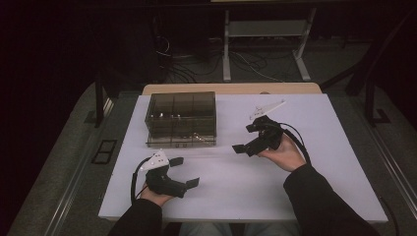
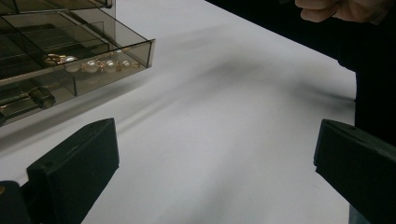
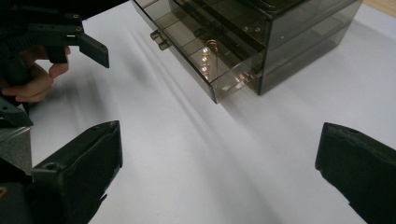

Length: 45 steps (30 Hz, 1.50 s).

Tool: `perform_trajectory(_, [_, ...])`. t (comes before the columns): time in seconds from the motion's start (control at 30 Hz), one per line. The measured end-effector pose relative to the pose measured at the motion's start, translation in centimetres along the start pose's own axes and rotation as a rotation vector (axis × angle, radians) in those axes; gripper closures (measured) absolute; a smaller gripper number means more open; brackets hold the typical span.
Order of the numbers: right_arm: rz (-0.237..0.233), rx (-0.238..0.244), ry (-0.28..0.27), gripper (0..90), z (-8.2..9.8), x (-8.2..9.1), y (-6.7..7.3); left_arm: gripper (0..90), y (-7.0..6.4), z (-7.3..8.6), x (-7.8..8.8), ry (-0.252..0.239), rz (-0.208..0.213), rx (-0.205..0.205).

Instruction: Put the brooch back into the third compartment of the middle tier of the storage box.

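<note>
Left claw (image 1: 187,171): jaws spread wide, nothing between them, held over the white table (image 1: 305,196) near and in front of the smoked-plastic drawer box (image 1: 181,118), apart from it. Right claw (image 1: 246,137): jaws also wide apart, empty, just off the box's right front corner, not touching. Box stands at the table's far left part. Its bottom drawer (image 3: 187,39) is pulled out toward the person. In the drawer lies a gold pin with pearls (image 3: 206,58), against the front wall.
</note>
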State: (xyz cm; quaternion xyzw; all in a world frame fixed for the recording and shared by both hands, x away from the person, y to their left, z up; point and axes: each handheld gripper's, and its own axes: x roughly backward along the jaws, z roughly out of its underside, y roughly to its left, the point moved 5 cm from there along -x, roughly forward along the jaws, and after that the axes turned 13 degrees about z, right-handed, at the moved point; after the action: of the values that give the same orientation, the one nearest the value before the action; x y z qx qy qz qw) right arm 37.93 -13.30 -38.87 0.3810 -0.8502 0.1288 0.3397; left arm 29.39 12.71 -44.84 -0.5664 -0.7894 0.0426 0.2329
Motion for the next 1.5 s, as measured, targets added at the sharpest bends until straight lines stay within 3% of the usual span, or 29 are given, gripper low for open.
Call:
perform_trajectory(0.73, [0.052,-0.079,-0.024,0.4,4.7,3.8,-1.9,0.0,0.0,0.0,0.0,-0.002,-0.001,0.001])
perform_trajectory(1.5, [0.123,-0.192,-0.053,0.4,11.6,7.1,-3.2,0.0,0.2,0.1,0.4,-0.007,-0.015,0.012])
